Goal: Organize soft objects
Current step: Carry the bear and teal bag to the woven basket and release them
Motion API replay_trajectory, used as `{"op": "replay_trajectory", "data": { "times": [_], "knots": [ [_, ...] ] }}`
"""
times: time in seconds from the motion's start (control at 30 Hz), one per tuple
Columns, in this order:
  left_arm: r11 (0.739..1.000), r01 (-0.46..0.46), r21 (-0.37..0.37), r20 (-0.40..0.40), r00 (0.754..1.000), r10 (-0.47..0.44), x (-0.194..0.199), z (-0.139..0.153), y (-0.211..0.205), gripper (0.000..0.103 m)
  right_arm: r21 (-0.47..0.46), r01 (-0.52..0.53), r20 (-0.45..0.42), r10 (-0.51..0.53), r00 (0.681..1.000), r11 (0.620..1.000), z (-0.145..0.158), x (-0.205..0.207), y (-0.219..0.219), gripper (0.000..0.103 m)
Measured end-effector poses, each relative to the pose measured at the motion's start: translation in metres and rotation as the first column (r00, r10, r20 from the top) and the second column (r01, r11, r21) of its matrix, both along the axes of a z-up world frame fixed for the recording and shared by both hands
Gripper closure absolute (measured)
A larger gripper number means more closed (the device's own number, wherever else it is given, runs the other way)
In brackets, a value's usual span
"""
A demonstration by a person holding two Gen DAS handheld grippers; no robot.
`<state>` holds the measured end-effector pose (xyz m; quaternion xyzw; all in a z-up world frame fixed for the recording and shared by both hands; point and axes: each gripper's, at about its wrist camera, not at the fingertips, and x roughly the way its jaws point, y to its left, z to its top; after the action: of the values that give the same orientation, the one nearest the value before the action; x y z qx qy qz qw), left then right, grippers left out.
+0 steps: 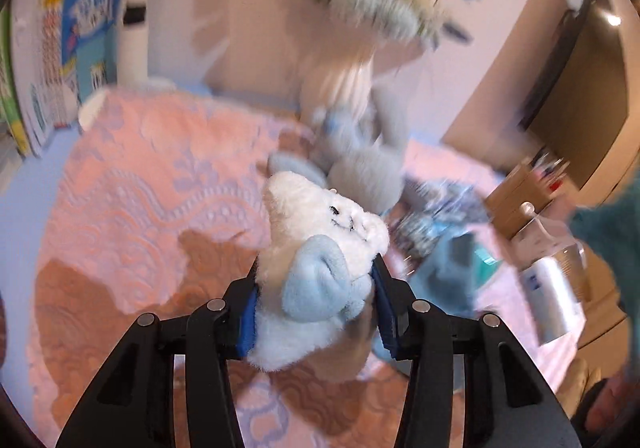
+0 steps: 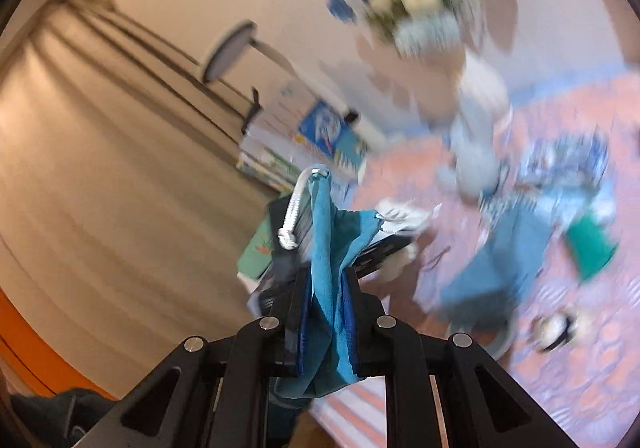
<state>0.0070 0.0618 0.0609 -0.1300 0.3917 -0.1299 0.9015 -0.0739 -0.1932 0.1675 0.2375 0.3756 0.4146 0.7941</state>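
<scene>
Open pink bedspread left; grey plush and vase crowding the far right.

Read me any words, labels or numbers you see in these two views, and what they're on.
No text can be read in either view.
Blue poster against the wall: white lettering, too blurred to read.
White bottle at the bed's edge: dark blue label mark, too blurred.
Stacked books in the right wrist view: cover print blurred by motion.

A home bedroom: pink quilted bedspread, curtains, flower vase.
</scene>
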Motion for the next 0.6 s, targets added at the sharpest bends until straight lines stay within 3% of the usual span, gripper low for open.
{"op": "replay_trajectory", "data": {
  "times": [0.13,0.2,0.3,0.4,0.43,0.5,0.53,0.6],
  "knots": [
    [0.999,0.015,-0.042,0.038,0.999,-0.013,-0.018,0.013,-0.002,0.059,-0.216,0.138,0.051,-0.130,0.990,0.967,0.001,-0.015,-0.024,0.088],
    [0.998,0.035,-0.048,0.012,0.999,-0.034,-0.021,0.005,-0.010,0.059,-0.330,0.221,0.057,-0.214,0.975,0.918,-0.009,-0.023,-0.042,0.088],
    [0.996,0.080,-0.029,-0.066,0.994,-0.082,-0.023,-0.018,-0.025,0.057,-0.535,0.311,0.077,-0.321,0.944,0.786,-0.033,-0.026,-0.061,0.088],
    [0.992,0.127,-0.011,-0.144,0.981,-0.127,-0.022,-0.040,-0.037,0.052,-0.676,0.317,0.069,-0.372,0.926,0.665,-0.065,-0.022,-0.068,0.088],
    [0.991,0.128,0.026,-0.162,0.979,-0.122,-0.024,-0.044,-0.040,0.049,-0.704,0.308,0.063,-0.375,0.925,0.640,-0.075,-0.020,-0.068,0.088],
    [0.988,0.116,0.103,-0.173,0.980,-0.097,-0.028,-0.046,-0.044,0.040,-0.744,0.275,0.041,-0.370,0.928,0.608,-0.095,-0.016,-0.062,0.088],
    [0.983,0.099,0.151,-0.170,0.983,-0.073,-0.030,-0.044,-0.043,0.031,-0.751,0.258,0.022,-0.367,0.930,0.608,-0.104,-0.014,-0.061,0.088],
    [0.977,0.085,0.198,-0.152,0.987,-0.055,-0.034,-0.038,-0.041,0.024,-0.747,0.245,0.000,-0.368,0.930,0.619,-0.114,-0.011,-0.061,0.088]
  ]
}}
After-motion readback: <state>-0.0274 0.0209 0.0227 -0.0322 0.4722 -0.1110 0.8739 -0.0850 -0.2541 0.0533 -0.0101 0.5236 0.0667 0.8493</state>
